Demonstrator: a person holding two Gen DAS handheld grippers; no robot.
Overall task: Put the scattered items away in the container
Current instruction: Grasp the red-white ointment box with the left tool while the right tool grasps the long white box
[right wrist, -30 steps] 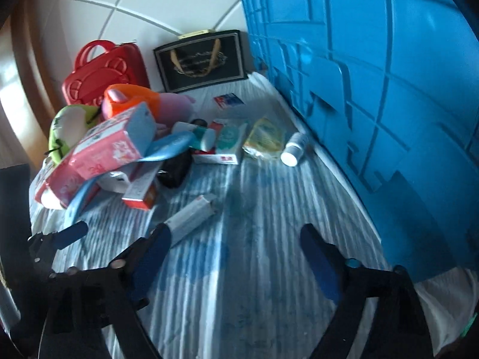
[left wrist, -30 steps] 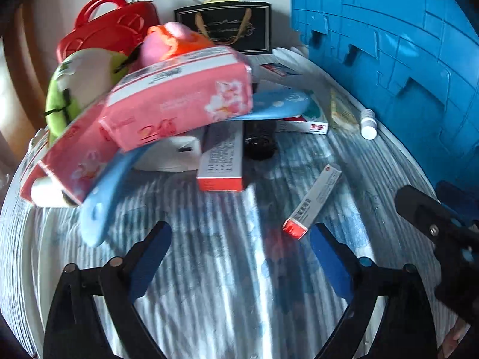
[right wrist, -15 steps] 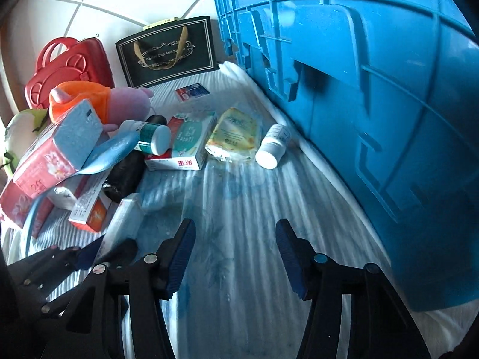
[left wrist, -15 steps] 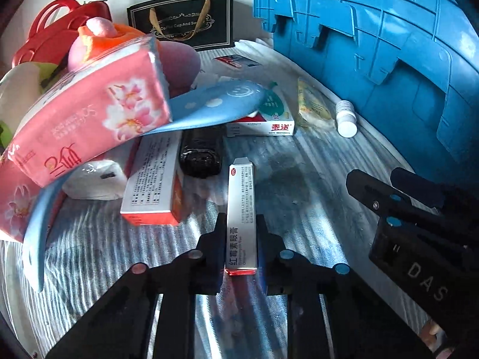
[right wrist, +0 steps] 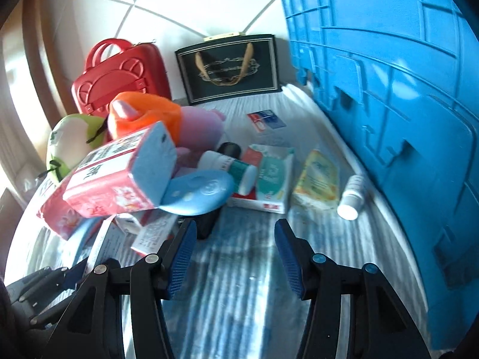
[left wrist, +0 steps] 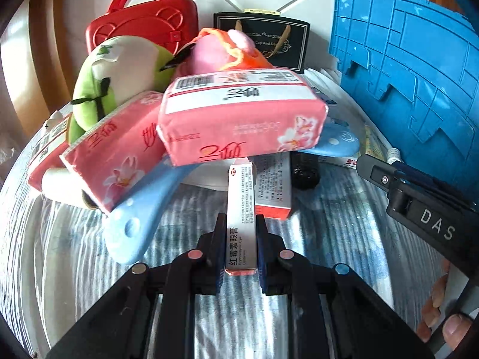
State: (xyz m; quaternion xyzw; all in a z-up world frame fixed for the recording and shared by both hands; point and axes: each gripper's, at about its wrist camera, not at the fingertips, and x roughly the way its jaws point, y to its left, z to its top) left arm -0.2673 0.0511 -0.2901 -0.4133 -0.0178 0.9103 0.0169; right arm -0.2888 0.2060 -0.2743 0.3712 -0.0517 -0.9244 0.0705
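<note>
The left gripper (left wrist: 241,249) pinches a long, narrow ointment box (left wrist: 241,218) between its two fingers, lifted above the striped cloth (left wrist: 329,239). The box's long axis runs straight away from the camera, in line with the fingers. Its red-tipped near end sits between the fingers, and its far end points at the pile of items ahead, reaching just under a pink tissue pack (left wrist: 242,119).

That pack lies on top of the pile, resting on a light blue shoehorn (left wrist: 140,209). A second pink tissue pack (left wrist: 116,149) leans to its left. Behind them sit a green and white plush toy (left wrist: 113,80) and a pink and orange plush toy (left wrist: 227,51). A red-ended white carton (left wrist: 274,188) lies on the cloth just right of the held box.

The right gripper (right wrist: 236,257) hangs above the cloth with its blue-padded fingers spread apart, holding nothing. Ahead of it lie a green and white packet (right wrist: 272,176), a yellow sachet (right wrist: 318,179) and a small white bottle (right wrist: 353,193) on its side. The bottle lies close to the wall of the big blue crate (right wrist: 389,89), which stands along the right edge of the cloth.

At the far edge stand a red toy suitcase (right wrist: 119,74) and a black gift bag (right wrist: 230,68).
</note>
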